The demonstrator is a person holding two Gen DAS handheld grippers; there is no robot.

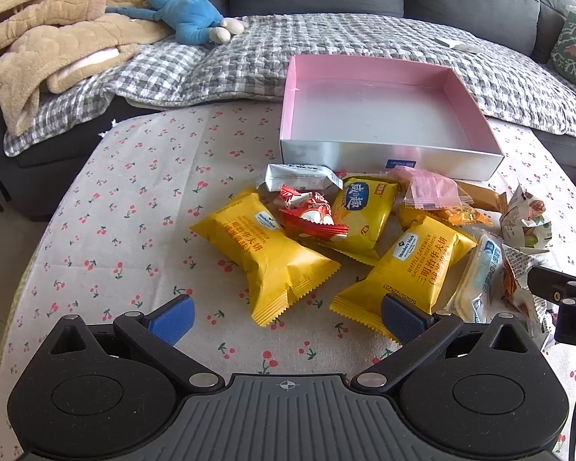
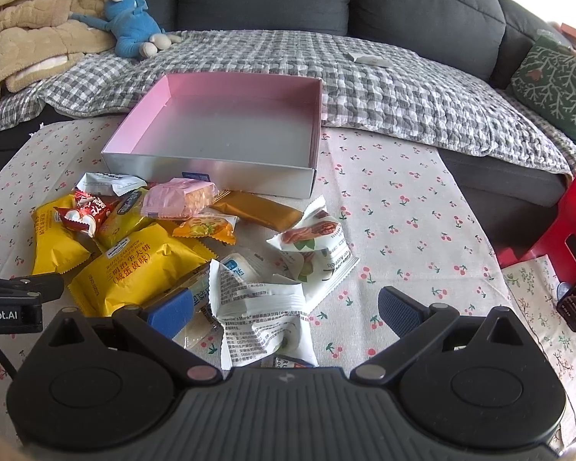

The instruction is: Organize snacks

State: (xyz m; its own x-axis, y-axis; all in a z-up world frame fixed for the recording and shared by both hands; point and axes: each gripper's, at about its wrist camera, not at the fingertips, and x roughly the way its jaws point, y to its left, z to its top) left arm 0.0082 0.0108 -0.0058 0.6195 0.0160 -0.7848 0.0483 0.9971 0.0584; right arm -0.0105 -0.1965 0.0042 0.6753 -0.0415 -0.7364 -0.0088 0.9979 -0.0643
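Observation:
An empty box (image 1: 388, 151) (image 2: 211, 169) with pink inner walls stands at the table's far side. In front of it lies a pile of snack packets: yellow waffle packs (image 1: 265, 257) (image 1: 407, 272) (image 2: 134, 272), red candies (image 1: 311, 215) (image 2: 84, 211), a pink wafer pack (image 2: 176, 198), a brown bar (image 2: 257, 209) and white nut packets (image 2: 315, 253) (image 2: 257, 307). My left gripper (image 1: 288, 317) hangs open just short of the two yellow packs, holding nothing. My right gripper (image 2: 284, 313) is open too, with a crumpled white packet lying between its fingers.
The round table (image 1: 134, 207) wears a cherry-print cloth. Behind it is a grey sofa (image 2: 265, 0) with a checked quilt, a tan blanket (image 1: 38, 38), a blue plush toy (image 1: 188, 11) and a green cushion (image 2: 556, 84). A red stool (image 2: 572, 223) stands at the right.

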